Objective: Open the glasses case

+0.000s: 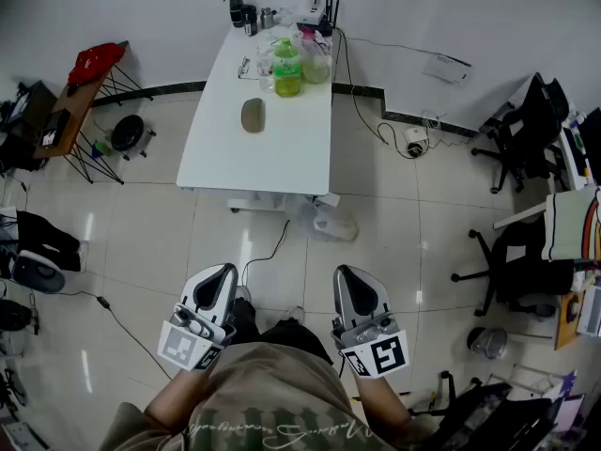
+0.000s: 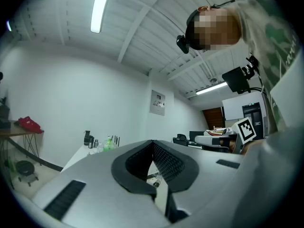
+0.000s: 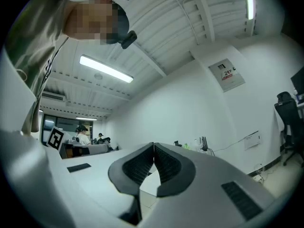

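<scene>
White table (image 1: 282, 163): it stands end-on against the far wall, on a pale tiled floor (image 1: 394, 214), well ahead of where I am holding the rig.
Glasses case (image 1: 253, 115): a grey-brown oval lying flat on the left half of the table, alone on bare tabletop; from my head view it looks shut.
Green bottle (image 1: 287, 69): upright just behind the case toward the wall, beside a clear plastic bag (image 1: 316, 64).
Far end of the table: dark flasks (image 1: 240, 9) stand at the left corner and a router (image 1: 321, 9) with raised antennas sits at the right.
Left gripper (image 1: 225, 271): I hold it low in front of my body, pointing toward the table and well short of it. In the left gripper view its jaws are pressed together tip to tip, with nothing pinched between the ribbed pads (image 2: 166, 163).
Right gripper (image 1: 348, 272): alongside the left one and just as far from the case. In the right gripper view its jaws also meet at the tips, and I see nothing between them.
Floor by the table: a crumpled bag (image 1: 324, 222) lies at the near end, with a black cable (image 1: 273, 244) trailing toward me.
Edges of the room: black office chairs (image 1: 522, 130) at the right, a red cloth (image 1: 97, 62) on a wooden stand at the left.
</scene>
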